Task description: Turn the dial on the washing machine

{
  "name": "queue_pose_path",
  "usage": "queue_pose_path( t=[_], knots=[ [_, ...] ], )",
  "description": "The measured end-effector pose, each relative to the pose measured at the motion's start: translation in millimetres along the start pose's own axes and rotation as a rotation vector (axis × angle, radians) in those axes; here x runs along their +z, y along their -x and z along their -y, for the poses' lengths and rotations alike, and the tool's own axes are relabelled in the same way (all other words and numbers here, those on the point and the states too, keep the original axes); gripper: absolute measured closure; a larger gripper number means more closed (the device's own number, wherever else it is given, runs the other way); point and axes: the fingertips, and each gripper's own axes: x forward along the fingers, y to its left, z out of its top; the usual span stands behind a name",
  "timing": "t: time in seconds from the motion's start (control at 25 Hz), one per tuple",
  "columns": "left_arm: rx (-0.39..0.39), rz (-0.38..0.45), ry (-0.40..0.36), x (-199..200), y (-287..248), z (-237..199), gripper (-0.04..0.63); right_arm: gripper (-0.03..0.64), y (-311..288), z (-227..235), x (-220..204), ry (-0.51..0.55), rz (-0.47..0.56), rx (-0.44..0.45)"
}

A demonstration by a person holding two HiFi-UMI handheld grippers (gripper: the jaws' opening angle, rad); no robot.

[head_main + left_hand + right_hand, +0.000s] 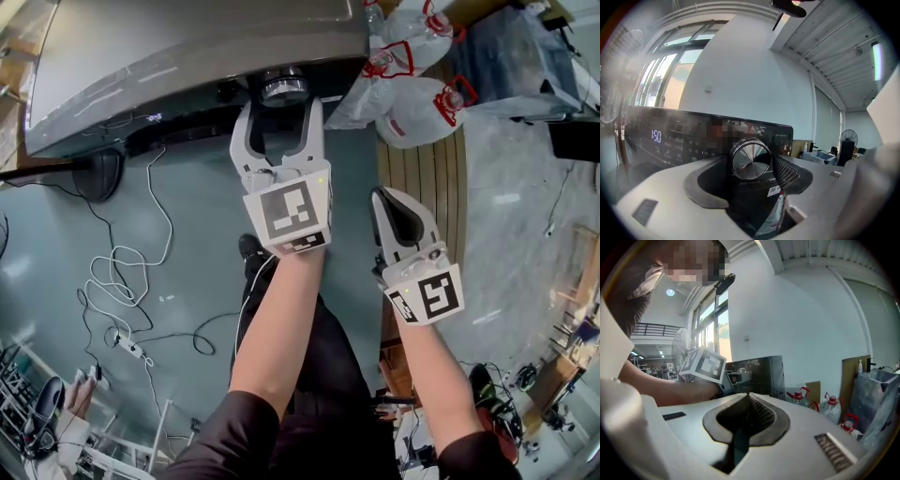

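**At the washer's panel: left jaws straddle the dial, right jaws pressed together**

At 12 o'clock in the head view, the grey washing machine (pixel 187 47) fills the top of the frame. Its round metal dial (pixel 283 86) juts from the dark front edge. The left gripper (pixel 279 112) reaches up to it with its jaws spread, one tip on either side of the dial. In the left gripper view the dial (pixel 750 159) sits between the two jaws. The ribbed pad (pixel 787 172) at 3 o'clock lies just beside the dial's rim, while the jaw at 9 o'clock stands clear of it. Whether the pad actually touches the rim cannot be made out. On the black control panel (pixel 693 136), a lit display (pixel 656 136) glows at 9 o'clock from the dial.

The right gripper (pixel 386 197) hangs back at 4 o'clock from the dial, well apart from the machine. In its own view the jaws are pressed together with nothing between them.

Large water bottles (pixel 412 103) with red handles lie at 1 o'clock. A white cable (pixel 122 272) loops across the floor at 8 o'clock.
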Motion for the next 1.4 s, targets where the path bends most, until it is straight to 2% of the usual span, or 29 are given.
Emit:
queue_pose_path(
  t=[0.4, 0.56, 0.68, 1.16, 1.4],
  knots=[
    [0.01, -0.001, 0.05, 1.3, 0.5, -1.0, 0.318, 0.592, -1.0, -5.2, -1.5, -0.007, 0.003, 0.015],
    [0.01, 0.032, 0.12, 6.1, -1.6, -2.5, 0.319, 0.592, -1.0, -5.6, -2.8, -0.007, -0.003, 0.017],
    [0.012, 0.028, 0.17, 8.1, -0.7, -3.7, 0.321, 0.592, -0.7, -5.8, -1.7, -0.009, -0.002, 0.016],
    [-0.024, 0.027, 0.26, 7.6, -1.0, -3.5, 0.322, 0.592, -7.8, -5.8, 3.4, -0.009, 0.003, 0.017],
    [-0.047, 0.039, 0.347, 4.6, -1.7, -4.8, 0.322, 0.592, -11.2, -10.2, 3.5, -0.014, 0.0, 0.024]
  ],
)
